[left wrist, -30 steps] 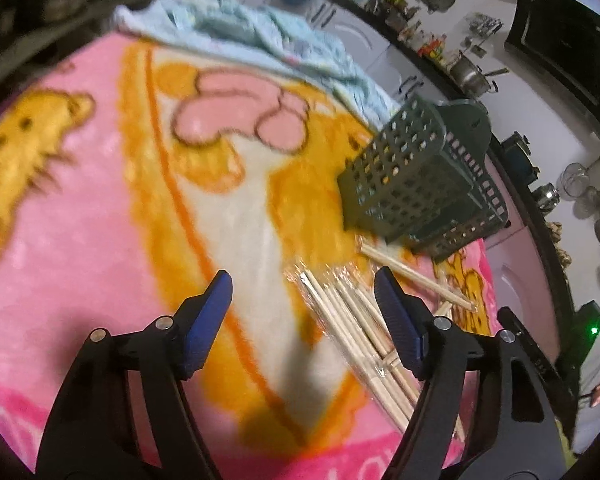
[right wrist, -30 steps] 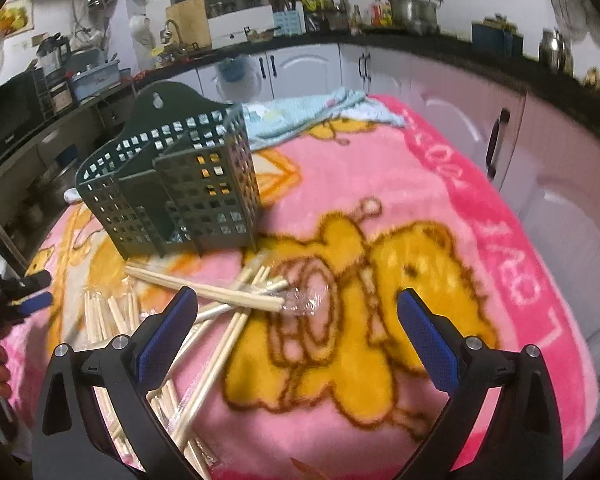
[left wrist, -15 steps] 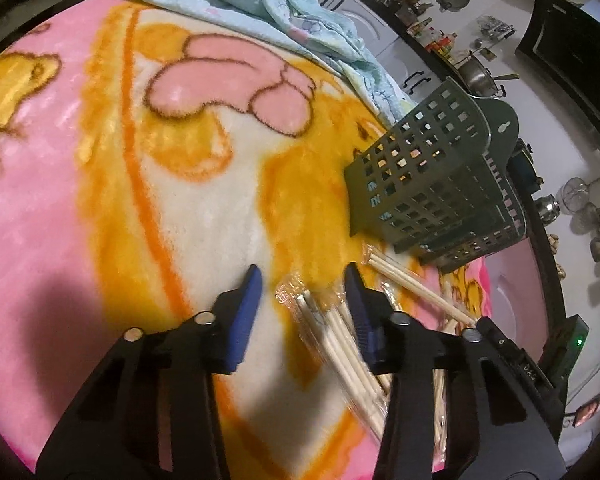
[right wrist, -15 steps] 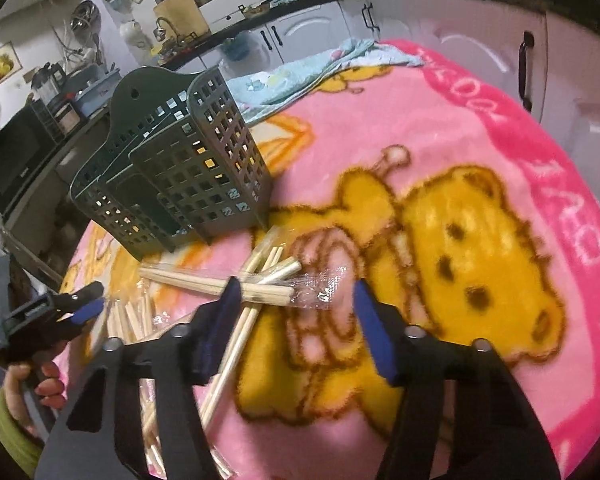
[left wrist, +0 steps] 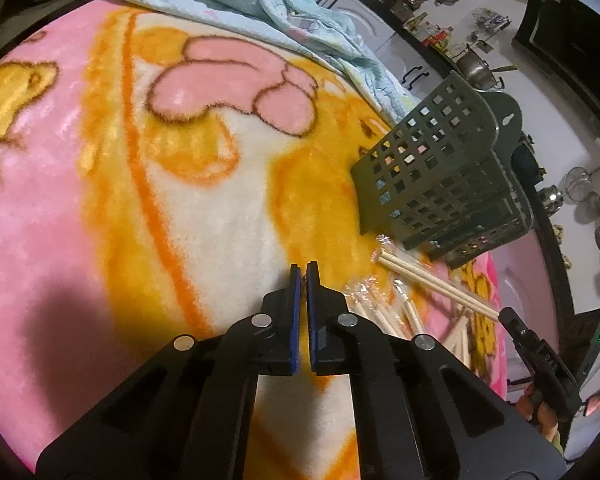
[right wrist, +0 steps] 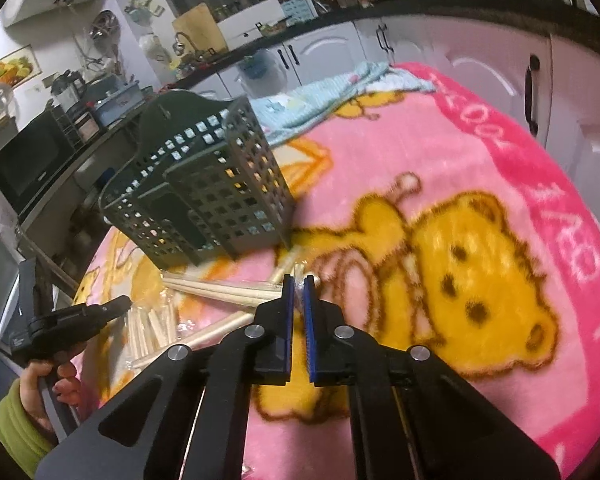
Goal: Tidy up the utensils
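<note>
my left gripper [left wrist: 304, 270] tilts down over the blanket [left wrist: 100, 208], jaws together on nothing, just left of the wrapped chopsticks [left wrist: 384, 312]. my right gripper [right wrist: 298, 283] tilts down too, jaws pinched on the clear wrapper [right wrist: 300, 280] at the end of a chopstick pair [right wrist: 220, 290]. a second ago both sets of jaws stood wide; they have just been closing. the green holder [right wrist: 204, 200] stands just behind the chopsticks.
</note>
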{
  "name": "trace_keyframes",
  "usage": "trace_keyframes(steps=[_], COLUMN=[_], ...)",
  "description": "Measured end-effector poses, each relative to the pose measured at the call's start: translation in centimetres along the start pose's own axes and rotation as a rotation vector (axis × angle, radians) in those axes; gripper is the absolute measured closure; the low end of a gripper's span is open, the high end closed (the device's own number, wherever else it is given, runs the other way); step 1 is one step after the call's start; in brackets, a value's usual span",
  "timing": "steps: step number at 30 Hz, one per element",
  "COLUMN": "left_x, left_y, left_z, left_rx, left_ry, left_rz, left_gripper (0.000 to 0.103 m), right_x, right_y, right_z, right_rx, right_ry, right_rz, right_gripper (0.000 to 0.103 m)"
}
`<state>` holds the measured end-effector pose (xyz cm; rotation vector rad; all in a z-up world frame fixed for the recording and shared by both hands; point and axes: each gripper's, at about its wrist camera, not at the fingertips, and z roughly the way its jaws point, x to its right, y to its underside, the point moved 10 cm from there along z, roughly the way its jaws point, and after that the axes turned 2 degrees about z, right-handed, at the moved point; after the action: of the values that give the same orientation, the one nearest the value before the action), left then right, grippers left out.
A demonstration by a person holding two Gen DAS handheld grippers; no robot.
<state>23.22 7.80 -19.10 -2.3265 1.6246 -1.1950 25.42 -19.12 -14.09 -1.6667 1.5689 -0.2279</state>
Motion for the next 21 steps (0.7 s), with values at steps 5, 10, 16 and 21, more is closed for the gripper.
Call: trace_keyframes(steps=[5,10,16,21], left_x=[0.6,1.7,4.4,6.9], left_y=[0.0,-1.0,-3.3,-4.9], left_z=[-0.9,-3.5,-7.0,-9.2], left_rx=[0.008,0.061,0.152,0.201], left_ry=[0.041,0.066,0.083,0.096], left_rz=[0.008,0.030,0.101,0.163], left_gripper=[0.102,0.103,0.103,0.103], right_x=[-1.0,-2.9,-6.3,-9.1], right_y=[-0.7,-1.5,-3.0,-4.0], right_z=[-0.8,-2.1,-3.8,-4.6], right_rx=[0.021,0.050,0.092,0.106], right_ry=[0.000,-0.021,-0.047,-0.073], right_rz=[-0.045,-0.113,-0.216,-0.271], right_gripper=[0.098,0.098,0.099,0.100])
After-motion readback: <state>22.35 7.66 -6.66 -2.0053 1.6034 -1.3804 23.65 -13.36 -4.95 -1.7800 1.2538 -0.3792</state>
